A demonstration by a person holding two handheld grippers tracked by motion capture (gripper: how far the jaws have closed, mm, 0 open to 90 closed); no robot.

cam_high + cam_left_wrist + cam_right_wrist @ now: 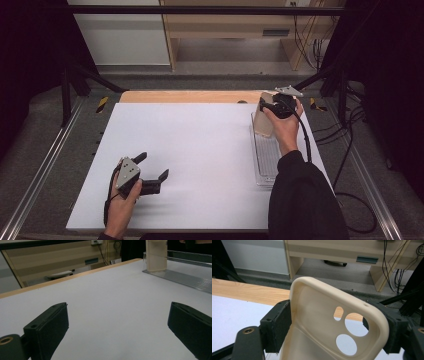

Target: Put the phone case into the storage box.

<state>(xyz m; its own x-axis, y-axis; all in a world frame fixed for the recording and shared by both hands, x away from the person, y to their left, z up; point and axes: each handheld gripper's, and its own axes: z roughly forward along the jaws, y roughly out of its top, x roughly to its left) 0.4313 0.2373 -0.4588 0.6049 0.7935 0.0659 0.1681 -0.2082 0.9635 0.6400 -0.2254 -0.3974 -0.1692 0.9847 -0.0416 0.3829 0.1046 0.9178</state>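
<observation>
A cream phone case (322, 322) with camera cut-outs stands between my right gripper's (337, 322) two black jaws, which press on its long sides. In the high view that right gripper (272, 106) holds the phone case (263, 120) upright over the far end of a clear ribbed tray (266, 162) at the table's right. My left gripper (152, 167) rests low near the front left of the white table, jaws spread wide with nothing between them. Its own view shows the left gripper (117, 332) over bare table, with the phone case (156, 255) far off at the top right.
The white table top (200, 160) has a wooden strip (190, 96) along its far edge. A wooden desk (240, 25) and hanging cables (310, 45) stand beyond. Black frame bars (75, 80) and rails flank the table. A cable (305, 140) trails from the right gripper.
</observation>
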